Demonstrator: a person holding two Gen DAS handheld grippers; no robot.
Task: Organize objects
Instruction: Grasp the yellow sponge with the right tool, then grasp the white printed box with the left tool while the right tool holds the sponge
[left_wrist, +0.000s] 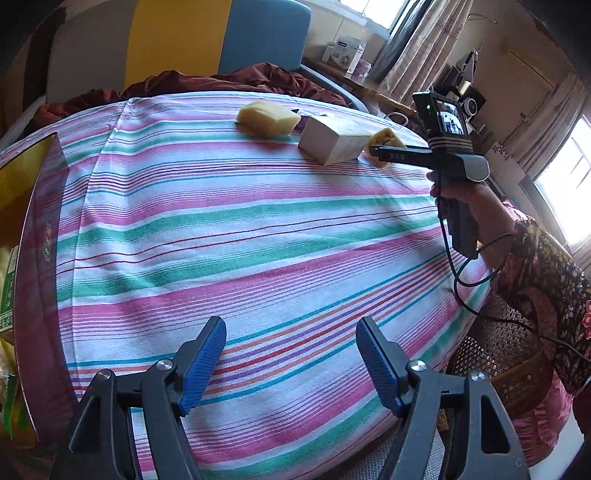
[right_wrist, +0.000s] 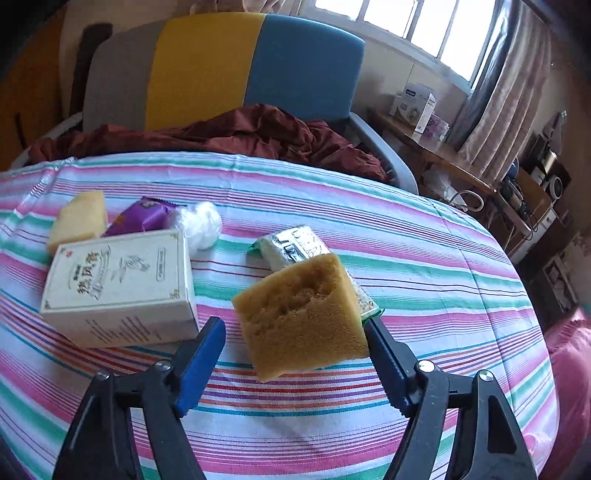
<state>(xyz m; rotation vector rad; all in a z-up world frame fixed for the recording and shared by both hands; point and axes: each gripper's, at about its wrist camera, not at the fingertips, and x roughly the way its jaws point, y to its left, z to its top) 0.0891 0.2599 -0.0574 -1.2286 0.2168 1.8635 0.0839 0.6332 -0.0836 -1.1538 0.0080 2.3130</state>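
While the right claw (right_wrist: 295, 363) stands half open, its blue pads flank a brown sponge (right_wrist: 301, 319): the right pad lies against the sponge's right edge, the left pad (right_wrist: 201, 363) stands clear of it, so no grip shows. Whether the sponge rests on the striped cloth (right_wrist: 424, 280) or sits slightly raised cannot be told.

Behind the sponge, touching it: a silver-and-green packet (right_wrist: 291, 245). Left of the claw, just beside the left pad: a white box (right_wrist: 118, 288) with printed characters. Behind the box: a yellow sponge (right_wrist: 77, 219), a purple packet (right_wrist: 142, 218), a white wrapped bundle (right_wrist: 199, 223).

Left claw (left_wrist: 291, 363): wide open, nothing between its pads, bare cloth beneath, well apart from the items. A hand (left_wrist: 465, 199) in a floral sleeve (left_wrist: 546, 273) holds the right tool.
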